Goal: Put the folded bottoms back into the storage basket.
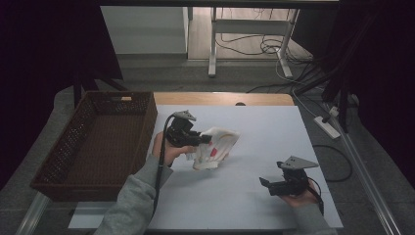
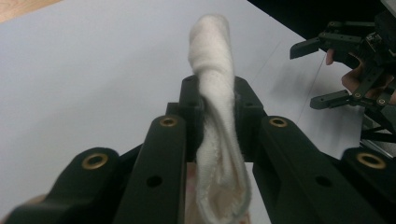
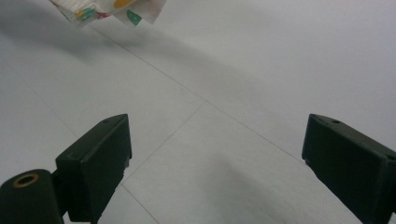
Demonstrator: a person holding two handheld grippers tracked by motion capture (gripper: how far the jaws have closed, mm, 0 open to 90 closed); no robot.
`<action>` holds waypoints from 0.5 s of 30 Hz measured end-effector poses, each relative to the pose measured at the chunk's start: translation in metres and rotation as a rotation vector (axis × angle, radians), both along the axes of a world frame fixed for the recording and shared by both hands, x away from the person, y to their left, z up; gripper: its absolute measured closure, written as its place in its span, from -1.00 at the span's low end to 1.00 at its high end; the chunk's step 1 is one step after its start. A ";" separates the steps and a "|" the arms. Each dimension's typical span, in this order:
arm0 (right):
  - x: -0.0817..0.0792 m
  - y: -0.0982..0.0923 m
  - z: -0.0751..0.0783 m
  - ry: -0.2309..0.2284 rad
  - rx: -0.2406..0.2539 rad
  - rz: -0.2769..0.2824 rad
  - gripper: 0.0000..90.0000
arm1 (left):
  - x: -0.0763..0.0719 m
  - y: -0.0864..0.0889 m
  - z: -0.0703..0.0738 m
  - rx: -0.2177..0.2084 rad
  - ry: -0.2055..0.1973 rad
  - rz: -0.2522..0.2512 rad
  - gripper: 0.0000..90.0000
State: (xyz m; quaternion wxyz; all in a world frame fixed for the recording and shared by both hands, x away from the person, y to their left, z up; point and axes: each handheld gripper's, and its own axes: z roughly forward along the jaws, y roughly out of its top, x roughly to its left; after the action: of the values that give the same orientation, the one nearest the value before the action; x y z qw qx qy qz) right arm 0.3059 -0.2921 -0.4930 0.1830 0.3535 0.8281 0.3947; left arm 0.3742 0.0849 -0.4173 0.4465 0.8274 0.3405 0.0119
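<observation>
Left tool [image 1: 204,139] clamped on folded white cloth [image 1: 216,147] — cloth lifted off white bench [image 1: 254,196], hanging from jaws, colored print on its face. Right tool [image 1: 266,185] low near bench's right front, jaws spread wide, nothing between them — well apart from cloth. Brown wicker basket [image 1: 58,161] at bench's left edge.

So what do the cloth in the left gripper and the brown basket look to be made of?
Cloth: soft, fuzzy fabric, likely terry or fleece, matte; its pile shows between the jaws of the left gripper, and it carries coloured prints.
Basket: dark brown woven wicker or rattan-like material, possibly synthetic; open weave shows in its walls.
</observation>
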 end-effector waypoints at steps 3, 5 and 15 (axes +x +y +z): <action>0.000 0.000 0.000 0.001 0.000 0.001 -0.81 | -0.001 0.001 0.002 -0.006 -0.005 0.009 0.73; 0.000 0.000 0.000 0.001 0.000 0.002 -0.81 | -0.001 0.003 0.003 -0.019 -0.011 0.021 0.73; 0.000 0.000 -0.001 0.001 0.005 -0.001 -0.81 | -0.004 0.011 0.010 -0.054 -0.021 0.029 0.73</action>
State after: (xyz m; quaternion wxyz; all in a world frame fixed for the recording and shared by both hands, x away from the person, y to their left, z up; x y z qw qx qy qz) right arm 0.3062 -0.2923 -0.4937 0.1819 0.3546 0.8270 0.3966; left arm 0.3701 0.0960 -0.4076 0.4718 0.8099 0.3481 0.0178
